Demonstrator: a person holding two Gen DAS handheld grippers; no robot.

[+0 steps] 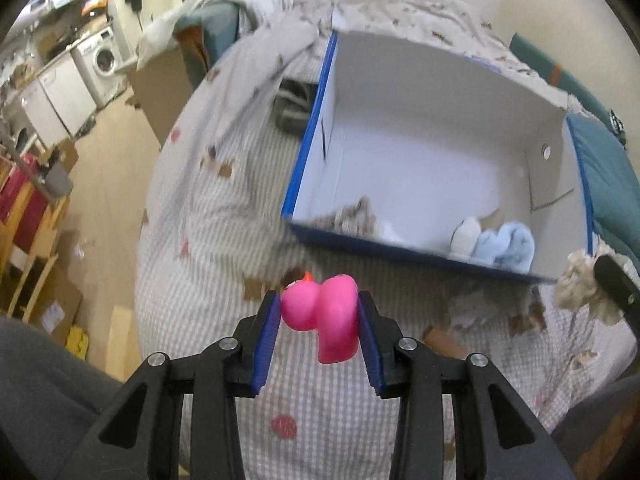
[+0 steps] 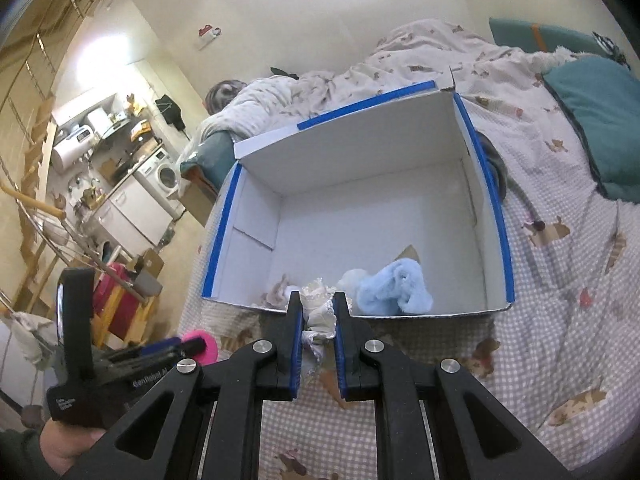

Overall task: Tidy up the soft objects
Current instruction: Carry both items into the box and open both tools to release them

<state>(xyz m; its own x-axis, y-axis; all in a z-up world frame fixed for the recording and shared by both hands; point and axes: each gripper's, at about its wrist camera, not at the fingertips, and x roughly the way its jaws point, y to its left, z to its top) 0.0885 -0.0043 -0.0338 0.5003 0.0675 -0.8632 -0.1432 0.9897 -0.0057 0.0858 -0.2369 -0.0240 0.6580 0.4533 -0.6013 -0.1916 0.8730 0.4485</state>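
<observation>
My left gripper (image 1: 318, 300) is shut on a pink rubber duck (image 1: 324, 316), held above the checked bedspread just in front of the blue-edged white box (image 1: 308, 136). My right gripper (image 2: 318, 300) is shut on a cream lacy cloth (image 2: 318, 312), at the box's (image 2: 496, 208) near wall. Inside the box lie a light blue fluffy cloth (image 2: 396, 288), a white soft item (image 2: 352, 278) and a beige piece (image 2: 280, 286). In the left wrist view the cream cloth (image 1: 580, 284) hangs at the right edge. The left gripper with the pink duck (image 2: 202, 342) shows at lower left in the right wrist view.
The box stands on a bed with a checked, animal-print cover (image 1: 224, 216). A teal pillow (image 2: 600, 120) lies to the right, a rumpled duvet (image 2: 420, 56) behind. A dark garment (image 1: 292, 104) lies left of the box. Kitchen units and a washing machine (image 1: 104, 56) stand beyond the bed.
</observation>
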